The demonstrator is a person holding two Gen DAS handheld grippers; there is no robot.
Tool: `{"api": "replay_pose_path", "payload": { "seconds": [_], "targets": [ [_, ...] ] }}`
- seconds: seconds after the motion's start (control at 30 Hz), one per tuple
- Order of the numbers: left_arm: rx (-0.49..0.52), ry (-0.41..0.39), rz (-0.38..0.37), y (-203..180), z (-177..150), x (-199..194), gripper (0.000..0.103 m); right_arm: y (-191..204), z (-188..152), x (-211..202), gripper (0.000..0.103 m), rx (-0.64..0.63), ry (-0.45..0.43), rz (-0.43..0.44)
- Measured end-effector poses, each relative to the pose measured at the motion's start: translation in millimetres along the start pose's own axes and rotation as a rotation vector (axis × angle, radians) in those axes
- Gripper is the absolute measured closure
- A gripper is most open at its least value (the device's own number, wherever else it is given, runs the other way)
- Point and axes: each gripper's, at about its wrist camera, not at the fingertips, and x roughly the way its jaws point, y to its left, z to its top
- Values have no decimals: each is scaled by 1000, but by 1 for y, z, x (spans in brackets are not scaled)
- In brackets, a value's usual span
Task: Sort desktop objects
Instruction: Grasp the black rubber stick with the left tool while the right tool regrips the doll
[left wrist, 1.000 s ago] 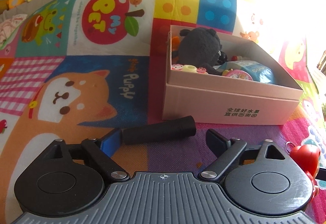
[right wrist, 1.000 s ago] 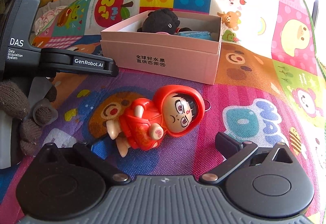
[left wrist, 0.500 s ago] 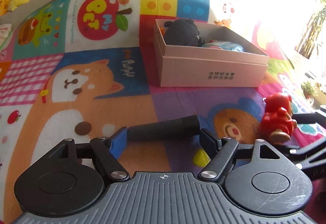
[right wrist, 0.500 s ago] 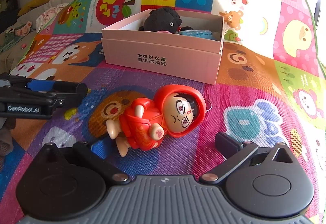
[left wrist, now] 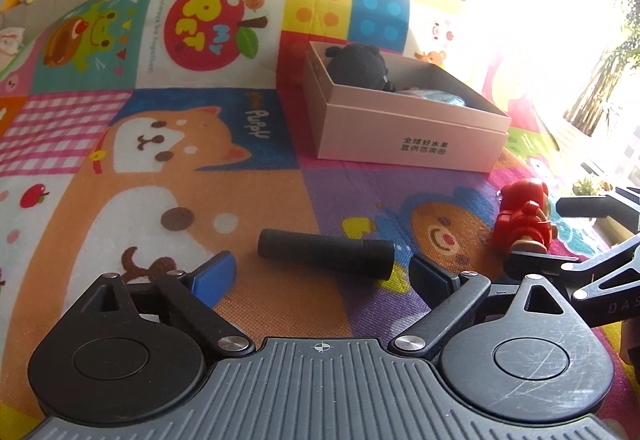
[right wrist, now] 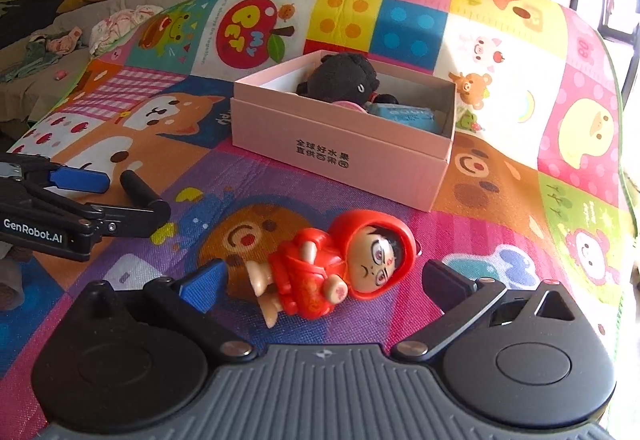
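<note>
The left tool (left wrist: 322,274) is opening, its pads clear of the black rubbery cylinder (left wrist: 326,253) lying on the colourful cartoon play mat (left wrist: 160,168). The right tool (right wrist: 324,282) is gaping wide around the red-hooded plastic figurine (right wrist: 340,268), near the pink cardboard box (right wrist: 340,148).

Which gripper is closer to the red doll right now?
Right. The right gripper straddles the red doll, jaws open; the left gripper, jaws opening, sits off beside it by the black cylinder.
</note>
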Motion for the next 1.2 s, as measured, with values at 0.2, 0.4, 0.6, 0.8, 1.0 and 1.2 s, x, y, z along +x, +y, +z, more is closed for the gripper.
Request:
{"api": "replay_pose_path", "payload": {
  "seconds": [0.2,0.4,0.6,0.8,1.0,1.2],
  "targets": [
    [-25,-8,-13,4,0,-1,6,23,20,7,0,-123,-72,97],
    [-51,-16,-25,8,-1,-3,4,17,28,-12,0,-117,-127,65],
    [-67,-21,-39,10,-1,-3,3,-6,9,-14,0,116,-22,56],
    [-66,-20,-39,11,0,-3,3,-38,7,17,10,454,102,48],
    [-48,-11,-26,9,0,-2,3,-14,17,27,41,308,148,44],
    [54,29,2,-8,7,11,2,-1,6,5,54,183,173,32]
  ]
}}
